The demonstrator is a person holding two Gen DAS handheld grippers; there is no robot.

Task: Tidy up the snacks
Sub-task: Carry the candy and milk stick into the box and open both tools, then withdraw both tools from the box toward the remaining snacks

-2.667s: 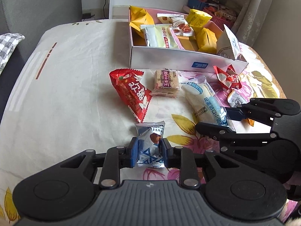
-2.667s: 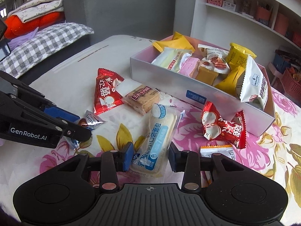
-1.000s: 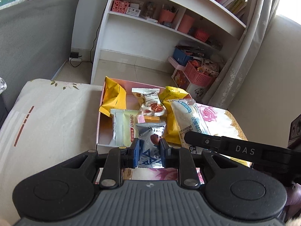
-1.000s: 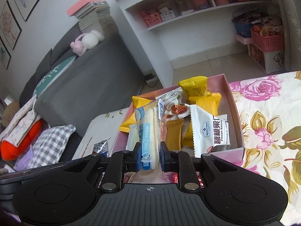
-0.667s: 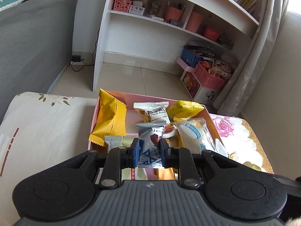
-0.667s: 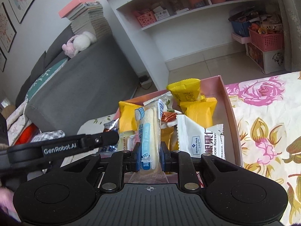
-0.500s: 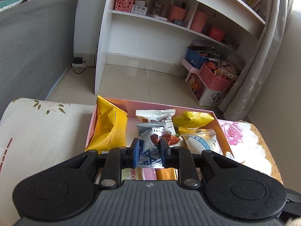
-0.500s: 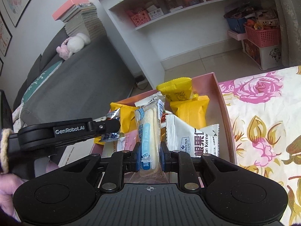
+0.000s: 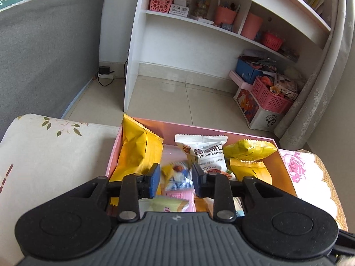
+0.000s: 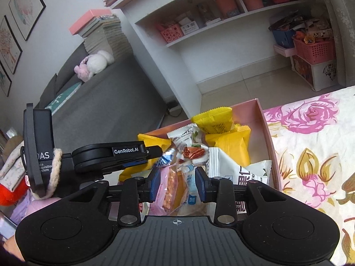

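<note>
Fingers of the left gripper (image 9: 175, 178) and right gripper (image 10: 176, 186) are opening, releasing the light, crinkly, slippery blue packet (image 9: 176, 177) and soft bread stick (image 10: 190, 184) low-centre over the pink box (image 9: 199, 128); pinch sealed edges.

Bright, soft daylight; heavy fisheye warp + dark vignette at corners; motion-blurred packets betw. the fingers (image 9: 155, 178).
</note>
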